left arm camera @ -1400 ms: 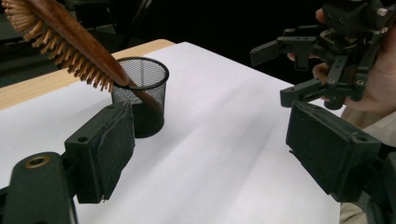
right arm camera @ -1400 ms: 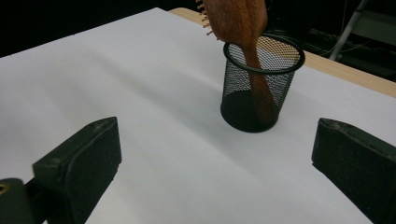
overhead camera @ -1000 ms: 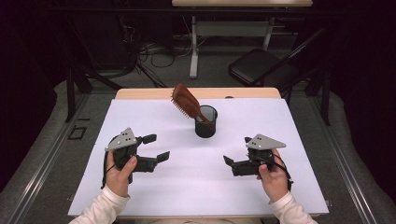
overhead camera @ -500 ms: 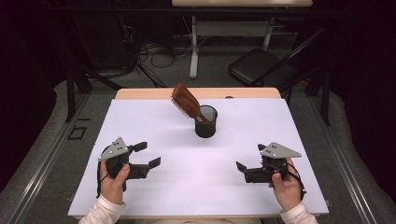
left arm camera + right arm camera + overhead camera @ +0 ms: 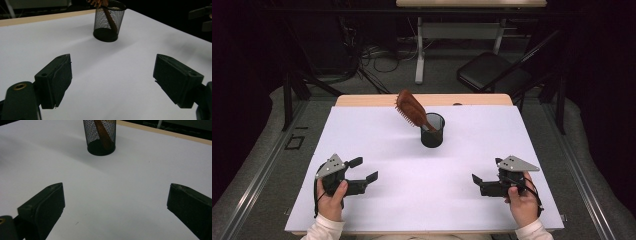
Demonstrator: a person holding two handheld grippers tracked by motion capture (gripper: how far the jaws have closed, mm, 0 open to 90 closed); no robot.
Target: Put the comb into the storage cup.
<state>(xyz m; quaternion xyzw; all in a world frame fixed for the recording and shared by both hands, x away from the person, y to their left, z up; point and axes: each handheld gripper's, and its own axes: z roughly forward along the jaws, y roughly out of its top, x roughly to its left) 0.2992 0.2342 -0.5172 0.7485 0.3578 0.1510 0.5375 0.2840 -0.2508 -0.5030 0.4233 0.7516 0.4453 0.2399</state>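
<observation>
A brown hairbrush (image 5: 411,110) stands handle-down in a black mesh cup (image 5: 432,130) at the middle back of the white table (image 5: 422,200), its bristled head leaning out to the left. The cup (image 5: 108,21) appears far ahead in the left gripper view, and the cup (image 5: 100,136) with the brush handle (image 5: 102,133) far ahead in the right gripper view. My left gripper (image 5: 364,169) is low over the near left of the table, open, with nothing between its jaws. My right gripper (image 5: 480,181) is low over the near right, also open and empty.
The wooden table edge (image 5: 362,100) runs along the back. Beyond it are a dark chair (image 5: 492,72), cables on the floor (image 5: 377,55) and a white desk frame (image 5: 419,55). Bare white surface lies between the grippers and the cup.
Both hands have drawn back toward the near edge and outward, away from the cup, and sunk lower over the table. The cup and brush have not moved.
</observation>
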